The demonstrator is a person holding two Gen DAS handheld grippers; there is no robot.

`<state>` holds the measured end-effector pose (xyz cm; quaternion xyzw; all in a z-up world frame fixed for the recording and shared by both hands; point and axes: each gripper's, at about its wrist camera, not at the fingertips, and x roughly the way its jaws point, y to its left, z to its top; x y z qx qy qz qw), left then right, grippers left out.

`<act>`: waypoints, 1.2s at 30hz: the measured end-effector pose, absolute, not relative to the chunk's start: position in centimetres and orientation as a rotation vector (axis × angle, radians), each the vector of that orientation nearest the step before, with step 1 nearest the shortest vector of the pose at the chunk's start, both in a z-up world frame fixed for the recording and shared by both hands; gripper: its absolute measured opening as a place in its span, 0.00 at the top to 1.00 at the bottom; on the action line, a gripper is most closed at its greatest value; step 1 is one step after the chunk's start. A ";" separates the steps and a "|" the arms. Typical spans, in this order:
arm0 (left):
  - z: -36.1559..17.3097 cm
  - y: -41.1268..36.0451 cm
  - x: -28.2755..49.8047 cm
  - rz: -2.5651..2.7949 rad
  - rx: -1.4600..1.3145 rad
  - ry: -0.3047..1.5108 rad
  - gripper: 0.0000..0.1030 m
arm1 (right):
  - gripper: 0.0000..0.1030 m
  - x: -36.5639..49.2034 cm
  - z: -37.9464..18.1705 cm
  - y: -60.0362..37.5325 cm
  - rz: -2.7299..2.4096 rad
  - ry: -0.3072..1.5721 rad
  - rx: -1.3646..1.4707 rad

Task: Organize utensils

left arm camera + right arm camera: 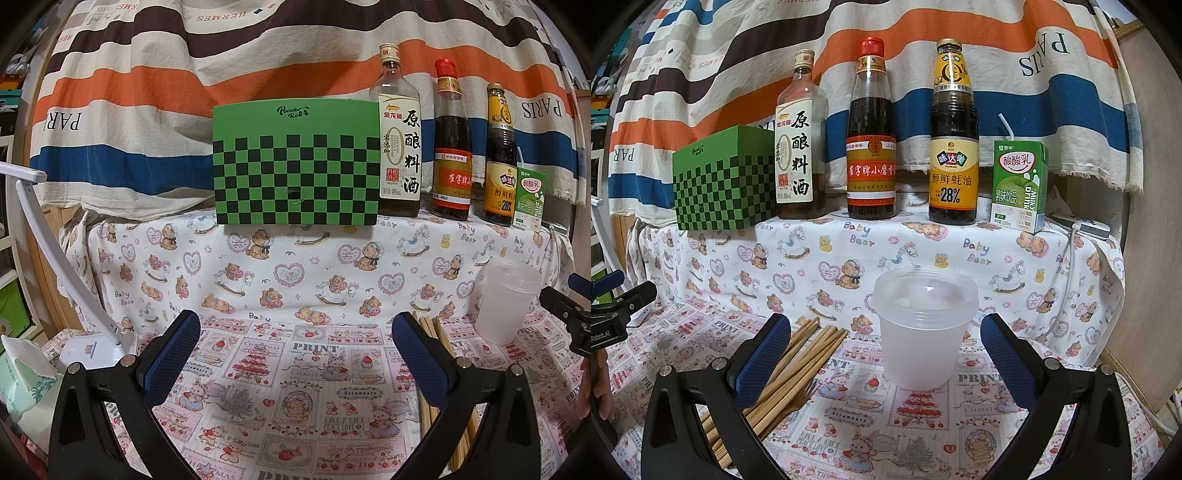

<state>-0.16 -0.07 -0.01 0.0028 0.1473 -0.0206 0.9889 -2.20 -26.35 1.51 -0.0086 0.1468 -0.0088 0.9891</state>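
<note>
A translucent plastic cup [921, 328] stands upright and empty on the patterned tablecloth; it also shows at the right of the left wrist view [506, 301]. Several bamboo chopsticks [798, 365] and a wooden fork [801, 400] lie flat to the cup's left; in the left wrist view the chopsticks [441, 339] run behind my right finger. My right gripper [886, 358] is open and empty, with the cup just ahead between its fingers. My left gripper [295, 354] is open and empty over bare cloth, left of the chopsticks.
On a raised cloth-covered shelf behind stand a green checkered box [295, 162], three sauce bottles [871, 133] and a green drink carton [1019, 184]. A white desk lamp [74, 302] and a tissue pack [26, 373] are at the left. A striped cloth hangs behind.
</note>
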 end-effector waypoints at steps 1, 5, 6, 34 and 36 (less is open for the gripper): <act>0.0 -0.1 -0.1 -0.042 0.006 0.296 0.00 | 0.00 -2.2 1.5 -26.4 -0.018 0.295 -0.017; 0.0 -0.1 -0.1 -0.041 0.006 0.296 0.00 | 0.00 -2.2 1.5 -26.3 -0.019 0.294 -0.017; 0.0 -0.1 -0.1 -0.041 0.006 0.297 0.00 | 0.00 -2.2 1.5 -26.3 -0.019 0.295 -0.017; 0.0 -0.1 -0.1 -0.041 0.006 0.297 0.00 | 0.00 -2.1 1.6 -26.7 -0.018 0.296 -0.017; 0.0 -0.1 -0.1 -0.041 0.006 0.298 0.00 | 0.00 -2.1 1.7 -27.1 -0.016 0.296 -0.018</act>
